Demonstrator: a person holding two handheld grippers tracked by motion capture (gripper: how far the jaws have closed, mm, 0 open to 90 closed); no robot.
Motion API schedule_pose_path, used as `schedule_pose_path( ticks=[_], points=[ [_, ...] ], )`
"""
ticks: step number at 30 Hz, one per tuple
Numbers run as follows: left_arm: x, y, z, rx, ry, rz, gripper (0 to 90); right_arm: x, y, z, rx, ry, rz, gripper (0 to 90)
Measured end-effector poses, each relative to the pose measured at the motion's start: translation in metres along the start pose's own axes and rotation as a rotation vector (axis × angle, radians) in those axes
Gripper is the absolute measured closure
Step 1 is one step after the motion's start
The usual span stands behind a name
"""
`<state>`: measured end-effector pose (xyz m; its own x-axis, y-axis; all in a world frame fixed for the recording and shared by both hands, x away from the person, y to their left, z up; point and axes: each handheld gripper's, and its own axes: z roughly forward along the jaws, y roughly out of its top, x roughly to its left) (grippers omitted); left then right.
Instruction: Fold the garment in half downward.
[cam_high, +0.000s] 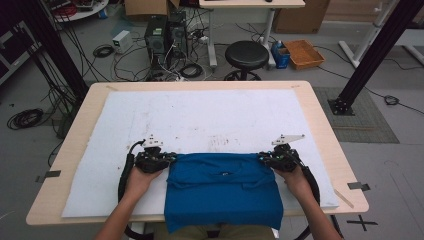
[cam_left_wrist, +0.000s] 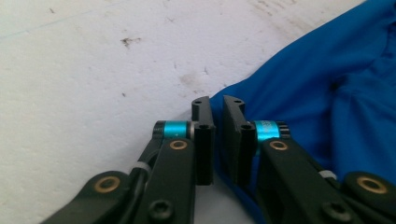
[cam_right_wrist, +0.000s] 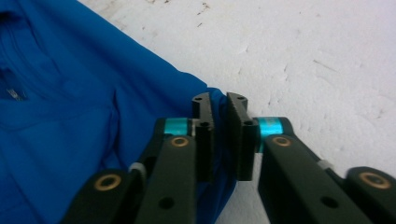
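A blue garment (cam_high: 223, 192) lies on the near part of a white mat (cam_high: 200, 117) that covers the table (cam_high: 320, 125). Its far edge runs straight across between the two grippers, and its near portion hangs over the table's front edge toward the person. A small label (cam_high: 225, 174) shows near the middle of the upper layer, and folds cross the cloth below it.

The left gripper (cam_left_wrist: 215, 105) sits at the far left corner of the garment. Its jaws stand nearly together with a narrow gap, the corner of the cloth lying between and against them. The right gripper (cam_right_wrist: 219, 103) mirrors this at the far right corner, jaws likewise drawn close with blue fabric in the slit. In both gripper views the cloth appears pinched at its very tip; the hold looks slight rather than deep.

Both hands (cam_high: 142, 180) rest low on the mat, one either side of the garment.

Judged from this arrangement, the step in hand is the taking of the two far corners, preparatory to lifting, spreading or folding the cloth. The next move calls for both grippers to travel together at equal height and pace, keeping the far edge taut. An uneven pull, or a corner slipping from so shallow a pinch, would skew the edge.
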<state>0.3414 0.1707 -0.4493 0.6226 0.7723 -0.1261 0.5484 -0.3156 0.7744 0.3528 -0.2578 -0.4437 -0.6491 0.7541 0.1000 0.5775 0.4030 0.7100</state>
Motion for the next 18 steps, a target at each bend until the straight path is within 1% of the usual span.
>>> schedule_pose_path(
  ticks=[1,2,3,5,6,7,8,9,10,11,12,13,14,15,16,18],
  points=[
    [-0.002,0.001,0.001,-0.009,0.000,-0.010,84.3,0.000,0.000,-0.001,-0.002,-0.005,-0.012,84.4],
    [-0.001,0.004,0.001,-0.031,-0.008,-0.028,85.4,-0.001,0.001,-0.003,-0.013,-0.023,-0.015,84.9],
    [-0.001,0.004,0.001,-0.031,-0.008,-0.028,85.6,-0.004,0.002,-0.004,-0.029,-0.032,-0.009,84.9],
    [0.001,0.009,0.001,-0.071,-0.004,-0.069,85.7,-0.011,0.003,-0.007,-0.057,-0.048,0.025,85.0],
    [0.004,0.013,0.002,-0.092,-0.003,-0.082,85.8,-0.011,0.003,-0.007,-0.057,-0.048,0.025,85.0],
    [0.005,0.017,0.003,-0.110,-0.001,-0.096,85.8,-0.018,0.007,-0.007,-0.081,-0.079,0.042,85.0],
    [0.007,0.023,0.005,-0.120,0.005,-0.101,85.8,-0.018,0.007,-0.007,-0.081,-0.079,0.042,85.0],
    [0.009,0.028,0.008,-0.131,-0.001,-0.111,85.9,-0.026,0.013,-0.005,-0.103,-0.108,0.052,84.9],
    [0.010,0.033,0.011,-0.144,0.000,-0.124,85.9,-0.026,0.013,-0.005,-0.103,-0.108,0.052,84.9],
    [0.013,0.044,0.019,-0.151,0.011,-0.130,85.9,-0.034,0.020,-0.001,-0.110,-0.127,0.065,84.9],
    [0.013,0.044,0.019,-0.151,0.011,-0.130,85.9,-0.034,0.020,-0.001,-0.110,-0.127,0.065,84.9],
    [0.016,0.050,0.026,-0.153,0.034,-0.131,85.8,-0.040,0.024,0.003,-0.116,-0.148,0.090,84.9],
    [0.016,0.050,0.026,-0.153,0.034,-0.131,85.8,-0.040,0.024,0.003,-0.116,-0.148,0.090,84.9],
    [0.018,0.053,0.030,-0.148,0.040,-0.134,85.9,-0.046,0.026,0.006,-0.135,-0.158,0.106,84.9],
    [0.020,0.055,0.033,-0.151,0.049,-0.134,85.9,-0.046,0.026,0.006,-0.135,-0.158,0.106,84.9],
    [0.024,0.059,0.037,-0.158,0.053,-0.143,85.7,-0.050,0.029,0.009,-0.149,-0.166,0.123,84.8]
  ],
)
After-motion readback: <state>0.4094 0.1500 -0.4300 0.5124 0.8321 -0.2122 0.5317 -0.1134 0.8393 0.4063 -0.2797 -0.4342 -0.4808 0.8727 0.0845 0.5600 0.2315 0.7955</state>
